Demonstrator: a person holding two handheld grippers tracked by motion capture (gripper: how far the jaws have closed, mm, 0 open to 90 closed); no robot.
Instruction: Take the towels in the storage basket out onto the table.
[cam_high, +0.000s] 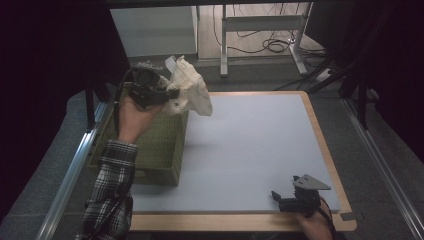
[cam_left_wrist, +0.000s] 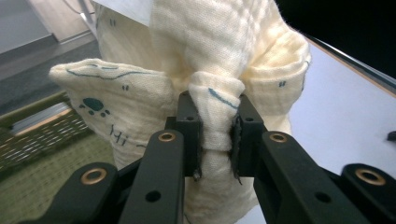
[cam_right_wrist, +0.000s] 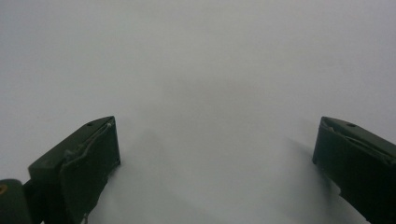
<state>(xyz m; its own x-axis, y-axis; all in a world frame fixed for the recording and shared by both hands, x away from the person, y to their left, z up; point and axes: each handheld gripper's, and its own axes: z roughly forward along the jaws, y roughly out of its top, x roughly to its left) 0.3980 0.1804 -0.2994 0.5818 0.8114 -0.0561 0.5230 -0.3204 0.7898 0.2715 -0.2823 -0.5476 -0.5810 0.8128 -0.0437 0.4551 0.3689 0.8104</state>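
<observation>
A: What takes up most of the scene?

B: The table (cam_high: 260, 150), a pale grey-blue top with a light wooden edge, which spreads across the middle of the high view. The right gripper view looks down on its bare surface.

A: And after that?

B: A green woven basket (cam_high: 160, 145) stands at the table's left side, near the far corner. In the left gripper view a part of its weave lies low on the left, below the cloth.

A: Where is the cloth?

B: The cream cloth (cam_high: 192, 90) hangs in the air over the basket's far right corner, bunched and crumpled. Close up it has a waffle-like texture, with teal markings, among them a paw print and small lettering.

A: What holds it?

B: The left gripper (cam_left_wrist: 217, 135). Its two black jaws are clamped on a gathered fold of the cloth, which is pinched tight between the pads. In the high view the person's hand raises that gripper above the basket, and a plaid sleeve (cam_high: 110, 195) covers the forearm.

A: And the other one?

B: The right gripper (cam_high: 280, 197) sits low at the table's near right edge, well apart from the cloth. Its jaws stand wide apart, with bare table between them.
</observation>
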